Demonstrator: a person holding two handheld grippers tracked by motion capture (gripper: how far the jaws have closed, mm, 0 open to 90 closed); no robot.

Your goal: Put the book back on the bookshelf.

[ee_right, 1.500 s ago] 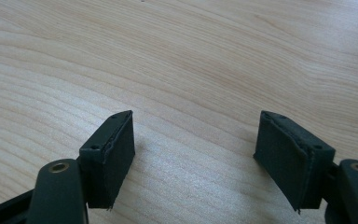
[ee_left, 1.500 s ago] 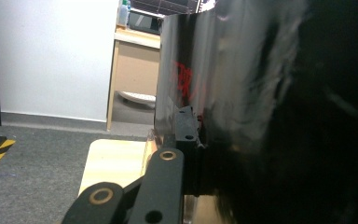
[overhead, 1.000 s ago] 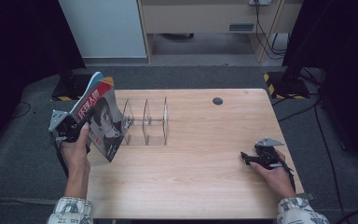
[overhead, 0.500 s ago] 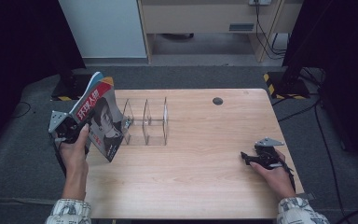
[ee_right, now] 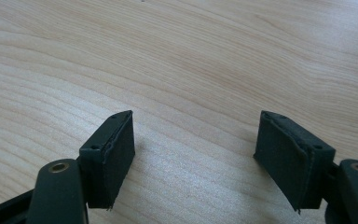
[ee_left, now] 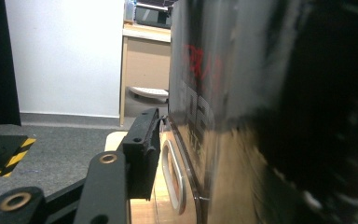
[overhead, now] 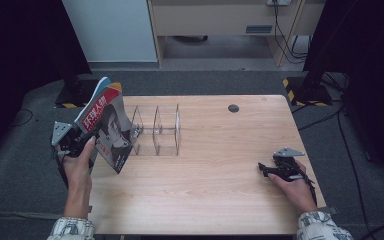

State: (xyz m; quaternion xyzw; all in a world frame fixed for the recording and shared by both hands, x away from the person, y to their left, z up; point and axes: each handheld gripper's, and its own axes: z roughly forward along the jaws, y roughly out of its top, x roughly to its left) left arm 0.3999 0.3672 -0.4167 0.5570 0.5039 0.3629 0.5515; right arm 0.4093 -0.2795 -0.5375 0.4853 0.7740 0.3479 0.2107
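High view: the magazine leans tilted at the left end of the clear divider rack, seemingly in its leftmost slot, so the placing looks nearly done. The left gripper sits just left of the rack against the cover, with letting go and withdrawing left to do.

Left gripper view: the jaws have just been opening; the visible pad stands off the glossy magazine, which lies between them.

Right gripper view: the right gripper, spread and empty, rests on the bare worktop, well right of the rack.

Magazine apparently leans against rack's left end.
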